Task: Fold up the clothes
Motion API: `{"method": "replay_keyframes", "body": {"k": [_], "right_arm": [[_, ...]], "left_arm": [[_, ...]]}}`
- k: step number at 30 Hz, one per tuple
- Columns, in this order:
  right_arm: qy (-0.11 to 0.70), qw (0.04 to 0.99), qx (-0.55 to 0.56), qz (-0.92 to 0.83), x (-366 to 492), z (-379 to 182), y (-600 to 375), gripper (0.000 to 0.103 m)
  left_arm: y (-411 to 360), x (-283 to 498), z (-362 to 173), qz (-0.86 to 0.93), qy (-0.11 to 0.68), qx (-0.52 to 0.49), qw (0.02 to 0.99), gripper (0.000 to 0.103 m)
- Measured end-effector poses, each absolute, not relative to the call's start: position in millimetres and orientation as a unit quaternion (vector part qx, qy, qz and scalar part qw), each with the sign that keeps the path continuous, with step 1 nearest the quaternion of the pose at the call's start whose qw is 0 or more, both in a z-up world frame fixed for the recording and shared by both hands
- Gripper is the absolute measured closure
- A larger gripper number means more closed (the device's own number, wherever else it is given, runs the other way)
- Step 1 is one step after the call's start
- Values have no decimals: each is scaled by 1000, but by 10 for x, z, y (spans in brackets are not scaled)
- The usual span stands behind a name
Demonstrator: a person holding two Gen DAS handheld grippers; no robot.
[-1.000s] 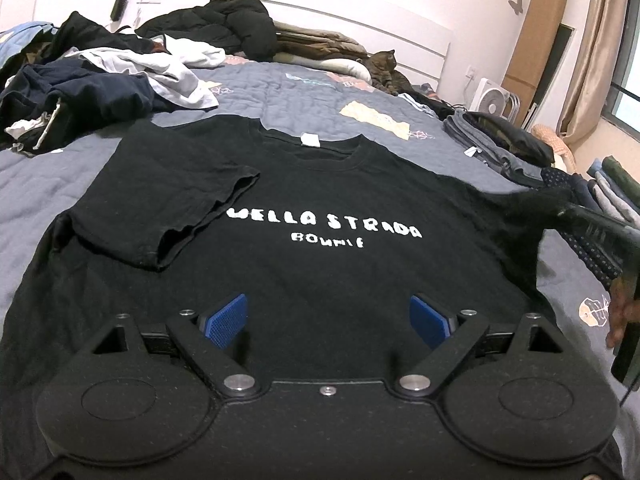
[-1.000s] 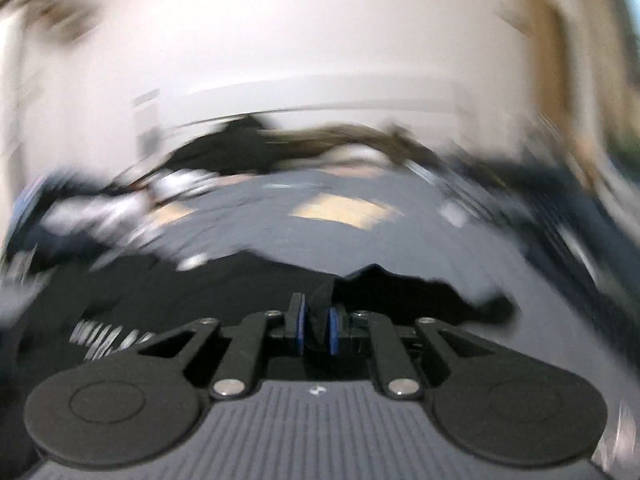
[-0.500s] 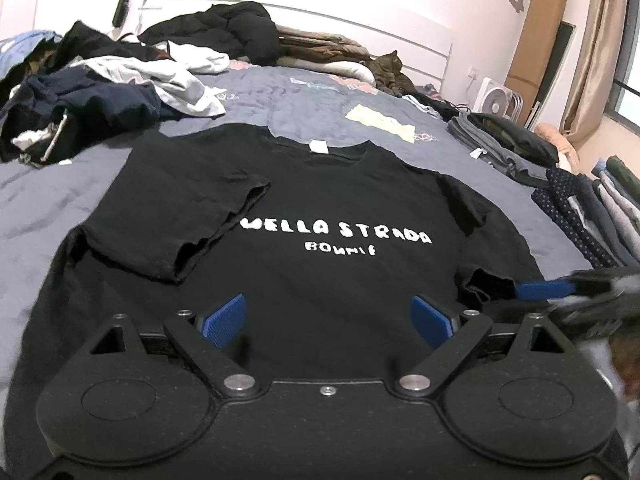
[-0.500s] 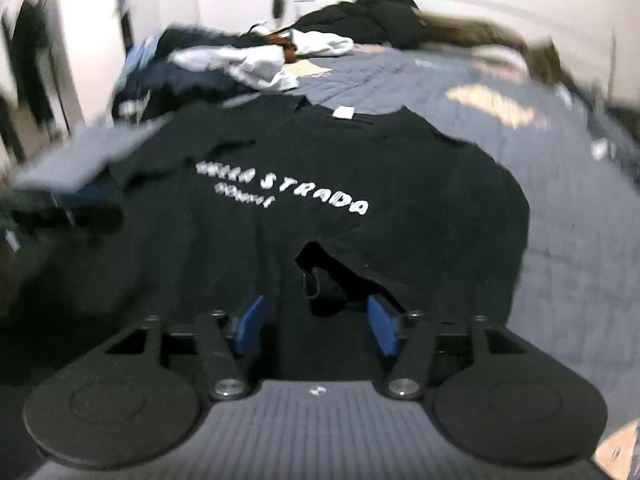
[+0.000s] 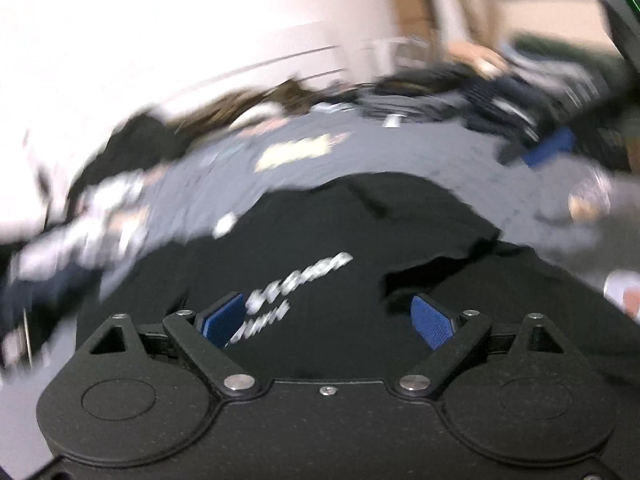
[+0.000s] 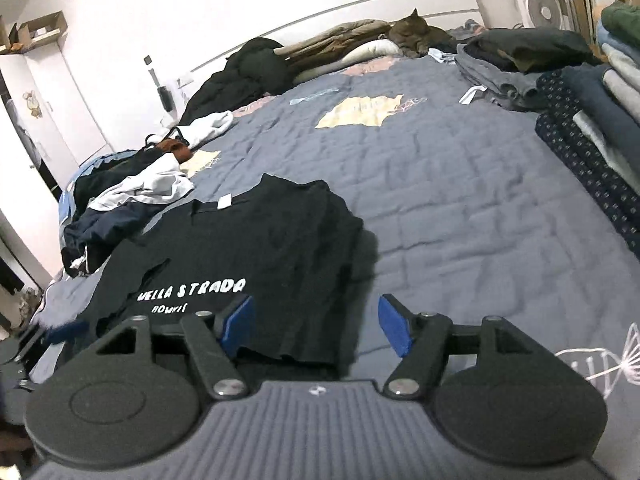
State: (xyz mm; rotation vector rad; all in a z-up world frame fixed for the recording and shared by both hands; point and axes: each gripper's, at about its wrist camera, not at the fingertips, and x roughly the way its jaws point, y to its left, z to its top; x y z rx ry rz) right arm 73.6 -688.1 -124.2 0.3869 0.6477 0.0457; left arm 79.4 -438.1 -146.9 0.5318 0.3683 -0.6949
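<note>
A black T-shirt (image 6: 260,248) with white lettering lies flat on the grey quilt (image 6: 460,220), both sleeves folded in over its chest. My right gripper (image 6: 317,326) hovers over the shirt's right-hand edge. Its jaws are opening, and the cloth lies below them without the pads pressing on it. In the blurred, tilted left wrist view, my left gripper (image 5: 327,320) stands open above the T-shirt (image 5: 320,240) near the lettering, with nothing between its fingers. A blue pad (image 5: 552,146) of the right gripper shows at the upper right there.
Unfolded clothes (image 6: 132,200) are heaped left of the shirt. A black jacket (image 6: 248,72) and a cat (image 6: 416,34) lie by the headboard. Stacks of folded clothes (image 6: 592,120) line the right side, with a white fan (image 6: 540,4) behind them.
The right gripper went from shut on the right sleeve to open, leaving the sleeve folded over the shirt, and drew back right. The left gripper swung and rolled, so its view is now tilted and blurred.
</note>
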Motion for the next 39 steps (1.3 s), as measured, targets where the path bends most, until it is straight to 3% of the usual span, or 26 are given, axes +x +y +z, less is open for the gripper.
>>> {"method": "replay_keyframes", "body": {"k": [4, 7, 16, 18, 20, 32, 39], "right_arm": [[306, 927, 216, 25, 693, -1234, -7023, 34], [294, 924, 242, 18, 661, -1212, -7159, 33], [283, 914, 288, 24, 652, -1275, -7373, 31], [282, 914, 291, 29, 671, -1273, -7372, 31], [281, 913, 293, 32, 691, -1273, -7371, 31], [281, 914, 292, 25, 733, -1315, -7324, 31], [329, 927, 173, 47, 890, -1478, -6880, 31]], "left_arm": [[-4908, 653, -1665, -378, 121, 347, 850, 15], [-5198, 626, -1841, -396, 99, 397, 822, 24], [-5590, 752, -2091, -410, 73, 440, 795, 40], [-5630, 772, -2089, -422, 86, 438, 789, 58], [-5643, 812, -2054, -434, 108, 424, 787, 96], [-4928, 1797, -1204, -374, 226, 92, 895, 99], [-4477, 2373, -1415, -244, 306, 71, 917, 95]]}}
